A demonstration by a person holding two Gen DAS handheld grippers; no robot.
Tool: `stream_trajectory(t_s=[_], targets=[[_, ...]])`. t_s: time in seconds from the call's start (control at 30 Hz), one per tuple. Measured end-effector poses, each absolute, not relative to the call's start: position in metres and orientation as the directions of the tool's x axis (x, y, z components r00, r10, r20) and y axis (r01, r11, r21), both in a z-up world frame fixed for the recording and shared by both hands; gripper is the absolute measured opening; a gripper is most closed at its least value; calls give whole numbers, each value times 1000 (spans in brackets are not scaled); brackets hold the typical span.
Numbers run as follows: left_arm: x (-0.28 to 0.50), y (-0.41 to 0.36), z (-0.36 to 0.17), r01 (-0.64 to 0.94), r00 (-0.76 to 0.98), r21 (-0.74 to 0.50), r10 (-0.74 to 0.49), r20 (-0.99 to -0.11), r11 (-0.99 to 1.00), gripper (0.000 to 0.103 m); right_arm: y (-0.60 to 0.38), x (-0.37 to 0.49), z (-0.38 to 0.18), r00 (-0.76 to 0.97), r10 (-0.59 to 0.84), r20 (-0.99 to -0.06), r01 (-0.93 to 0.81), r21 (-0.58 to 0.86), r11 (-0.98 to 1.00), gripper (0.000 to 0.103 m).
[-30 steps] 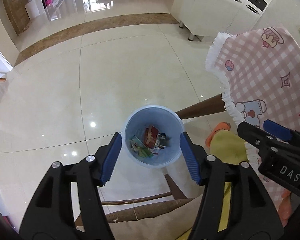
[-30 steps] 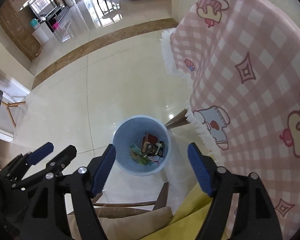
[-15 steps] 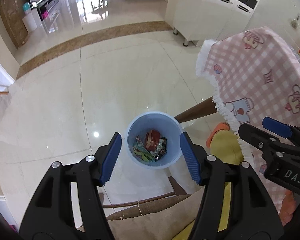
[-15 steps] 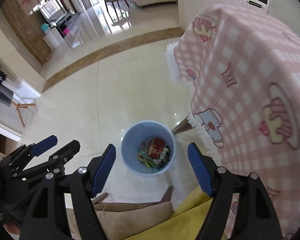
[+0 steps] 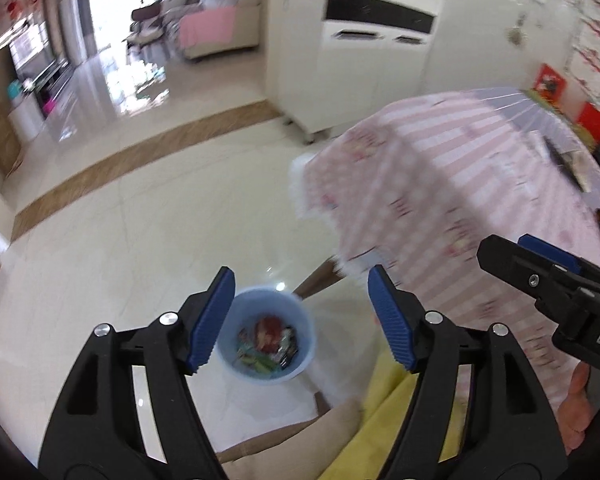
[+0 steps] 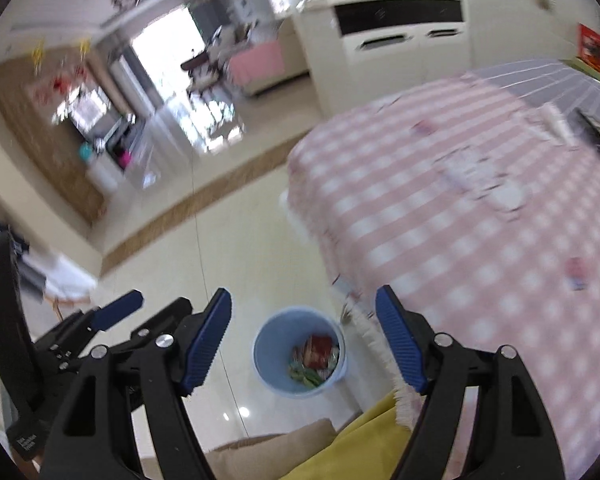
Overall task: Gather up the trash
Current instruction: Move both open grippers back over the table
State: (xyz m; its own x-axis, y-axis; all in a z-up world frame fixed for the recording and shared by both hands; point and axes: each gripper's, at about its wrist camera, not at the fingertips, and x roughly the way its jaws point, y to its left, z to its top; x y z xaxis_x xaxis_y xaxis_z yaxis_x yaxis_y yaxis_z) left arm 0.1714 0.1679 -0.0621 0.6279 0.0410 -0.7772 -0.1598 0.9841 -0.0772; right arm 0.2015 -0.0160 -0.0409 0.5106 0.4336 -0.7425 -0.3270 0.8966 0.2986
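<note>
A light blue bin [image 5: 265,336] stands on the cream floor beside the table, with several colourful wrappers [image 5: 268,340] inside. It also shows in the right wrist view [image 6: 299,352]. My left gripper [image 5: 302,320] is open and empty, high above the bin. My right gripper [image 6: 303,338] is open and empty too, also well above the bin. The right gripper shows at the right edge of the left wrist view [image 5: 540,280]. Both views are blurred by motion.
A table with a pink checked cloth [image 6: 460,208] fills the right side, with small blurred items on it. A yellow and tan cushion [image 6: 300,452] lies below the grippers. White cabinets [image 5: 372,52] stand at the back. The glossy floor [image 5: 140,220] spreads to the left.
Both grippers have risen and tilted up, so the bin looks smaller and lower and the tabletop and room come into view. Both stay open and empty.
</note>
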Motion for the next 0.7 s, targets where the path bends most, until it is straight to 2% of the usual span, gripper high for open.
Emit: stream_trajectory(t_s=[0.13, 0.23, 0.53, 0.7], targets=[[188, 130, -39, -65, 679, -69, -6, -734, 996, 69, -62, 200, -17, 607, 386, -695, -248, 297, 922, 73], [206, 97, -29, 22, 690, -83, -76, -720, 996, 69, -103, 203, -6, 668, 298, -682, -154, 265, 952, 73], [253, 7, -5, 248, 682, -101, -247, -688, 964, 69, -217, 226, 5, 698, 106, -709, 76, 220, 973, 75], [292, -40, 4, 332, 643, -125, -321, -695, 935, 69, -271, 232, 25, 711, 54, -702, 156, 232, 960, 86]])
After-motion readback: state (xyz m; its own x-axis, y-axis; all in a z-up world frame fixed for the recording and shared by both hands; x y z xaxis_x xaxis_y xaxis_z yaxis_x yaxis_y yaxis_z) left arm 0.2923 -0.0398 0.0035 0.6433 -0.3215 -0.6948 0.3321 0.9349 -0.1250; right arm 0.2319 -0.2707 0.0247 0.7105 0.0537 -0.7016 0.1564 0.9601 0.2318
